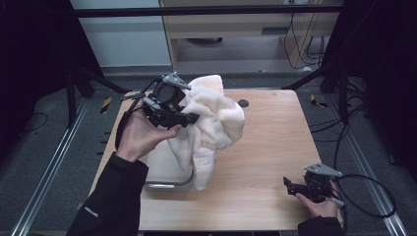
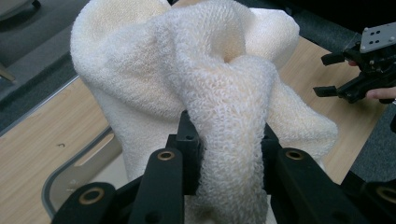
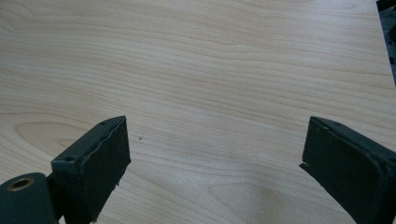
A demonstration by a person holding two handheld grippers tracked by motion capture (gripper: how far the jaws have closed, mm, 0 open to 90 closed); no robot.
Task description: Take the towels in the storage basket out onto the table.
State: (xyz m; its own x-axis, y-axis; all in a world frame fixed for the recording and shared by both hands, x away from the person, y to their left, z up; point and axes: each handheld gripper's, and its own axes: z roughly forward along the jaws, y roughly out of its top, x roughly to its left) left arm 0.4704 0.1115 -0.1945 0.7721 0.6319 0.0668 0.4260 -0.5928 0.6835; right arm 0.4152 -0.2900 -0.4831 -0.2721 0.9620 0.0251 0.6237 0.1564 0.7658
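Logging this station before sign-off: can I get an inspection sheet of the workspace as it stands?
Surface: light wooden table, bare on the right.
Job's things: fluffy cream towel lifted, hanging into a pale grey plastic bin at the table's left.
Clutter: small dark round disc near the far edge.
Grippers: left gripper shut on a towel fold; right gripper open over bare wood, nothing between its jaws.
Cables: black cable loops off the right gripper past the table edge.
Surroundings: grey floor, metal rails, wooden cabinet behind.
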